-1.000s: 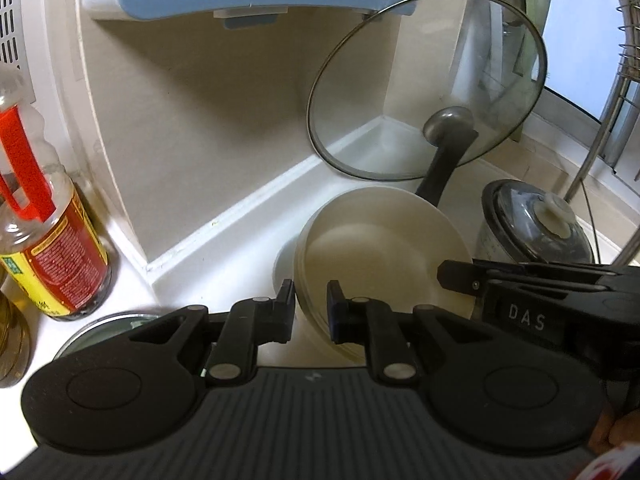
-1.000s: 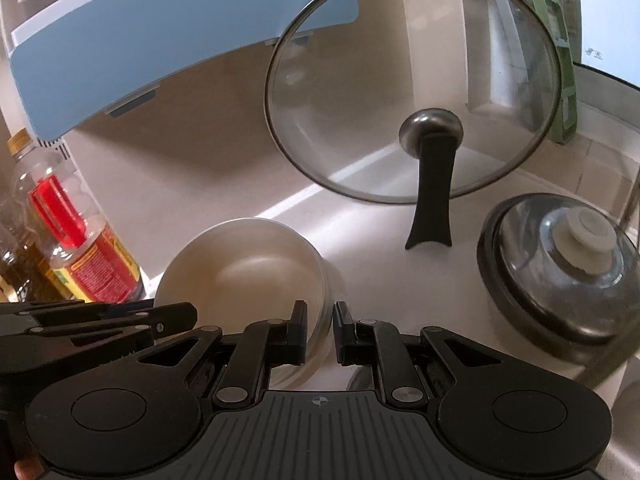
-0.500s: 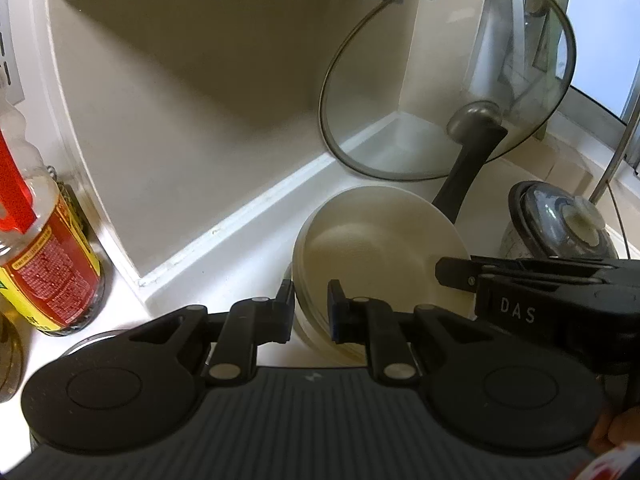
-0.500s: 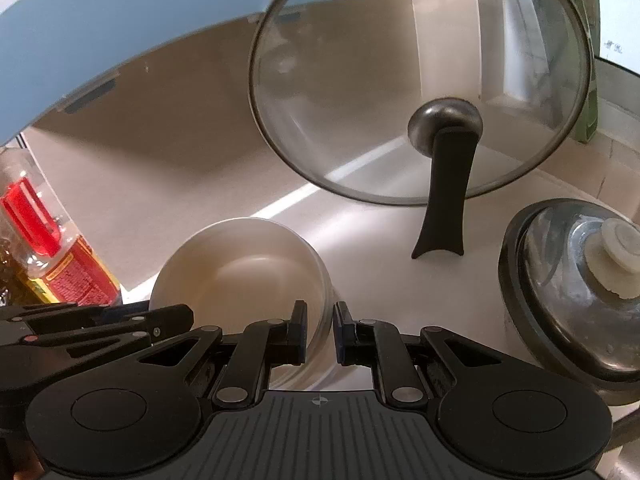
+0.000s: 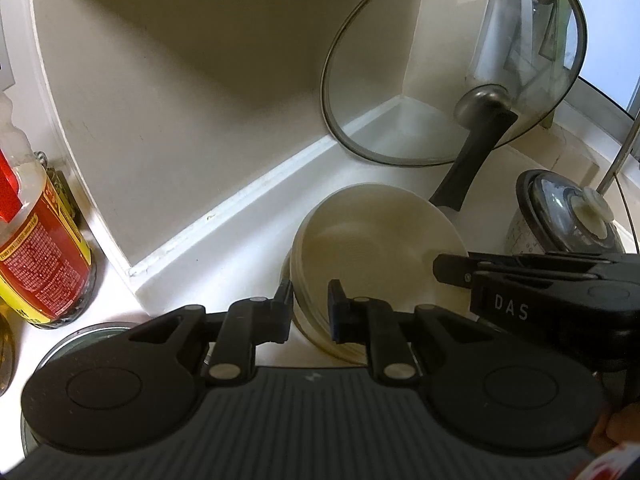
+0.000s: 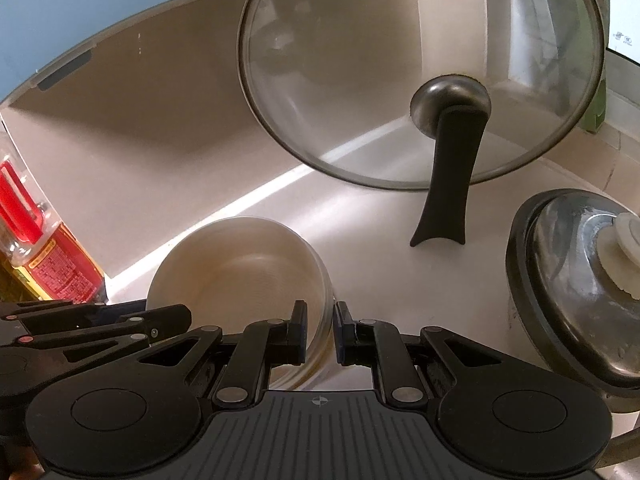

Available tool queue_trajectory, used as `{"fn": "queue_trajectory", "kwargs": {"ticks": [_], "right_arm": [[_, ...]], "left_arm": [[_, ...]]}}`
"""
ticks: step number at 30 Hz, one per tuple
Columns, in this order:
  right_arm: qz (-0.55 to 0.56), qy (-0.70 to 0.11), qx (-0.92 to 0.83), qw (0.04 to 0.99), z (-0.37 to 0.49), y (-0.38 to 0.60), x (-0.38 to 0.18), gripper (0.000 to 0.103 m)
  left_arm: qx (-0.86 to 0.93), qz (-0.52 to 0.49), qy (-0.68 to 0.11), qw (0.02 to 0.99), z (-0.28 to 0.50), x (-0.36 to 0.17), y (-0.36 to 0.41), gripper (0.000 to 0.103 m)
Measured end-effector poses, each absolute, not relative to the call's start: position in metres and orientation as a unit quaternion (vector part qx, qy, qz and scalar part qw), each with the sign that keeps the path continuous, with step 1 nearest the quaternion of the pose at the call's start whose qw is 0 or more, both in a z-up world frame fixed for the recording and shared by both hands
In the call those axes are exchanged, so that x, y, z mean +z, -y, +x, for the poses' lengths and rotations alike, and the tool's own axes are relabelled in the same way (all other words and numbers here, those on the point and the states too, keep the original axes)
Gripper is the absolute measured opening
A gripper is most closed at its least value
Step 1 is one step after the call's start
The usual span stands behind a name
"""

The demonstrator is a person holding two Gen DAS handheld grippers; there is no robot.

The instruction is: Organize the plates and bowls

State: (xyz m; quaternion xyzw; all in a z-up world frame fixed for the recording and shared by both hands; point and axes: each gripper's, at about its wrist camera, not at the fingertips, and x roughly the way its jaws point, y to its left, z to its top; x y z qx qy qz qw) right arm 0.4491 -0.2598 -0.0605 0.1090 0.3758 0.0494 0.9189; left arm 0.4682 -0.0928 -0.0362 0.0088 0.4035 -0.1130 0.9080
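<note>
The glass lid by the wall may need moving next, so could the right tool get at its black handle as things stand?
Probably not yet: the right tool is clamped on the stack of bowls, as is the left tool. Otherwise the counter before the lid's handle looks clear.

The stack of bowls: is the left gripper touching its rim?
Touching. In the left wrist view, the left gripper is closed on the near rim of the stack of bowls, a finger on each side.

Both grippers tilt downward side by side. The left gripper (image 5: 310, 306) clamps the bowl stack's (image 5: 372, 240) near-left rim; the right gripper (image 6: 322, 332) clamps its near-right rim.
</note>
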Motion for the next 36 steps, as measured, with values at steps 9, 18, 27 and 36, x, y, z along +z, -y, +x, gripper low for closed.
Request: {"fn": "queue_trajectory", "kwargs": {"ticks": [9, 18, 27, 36], "right_arm": [[0.119, -0.381, 0.048, 0.916, 0.4544, 0.2603, -0.0626, 0.014], [0.121, -0.380, 0.046, 0.916, 0.4556, 0.2623, -0.0644, 0.014], [0.104, -0.369, 0.044, 0.922, 0.4543, 0.2590, -0.0627, 0.014], [0.130, -0.360, 0.054, 0.922, 0.4543, 0.2649, -0.0611, 0.014]], "left_arm": [[-0.117, 0.002, -0.411, 0.904, 0.4708, -0.0389, 0.0912, 0.019], [-0.117, 0.002, -0.410, 0.904, 0.4701, -0.0384, 0.0904, 0.020], [-0.117, 0.007, -0.406, 0.906, 0.4683, -0.0353, 0.0904, 0.021], [-0.116, 0.004, -0.403, 0.908, 0.4672, -0.0330, 0.0894, 0.021]]}}
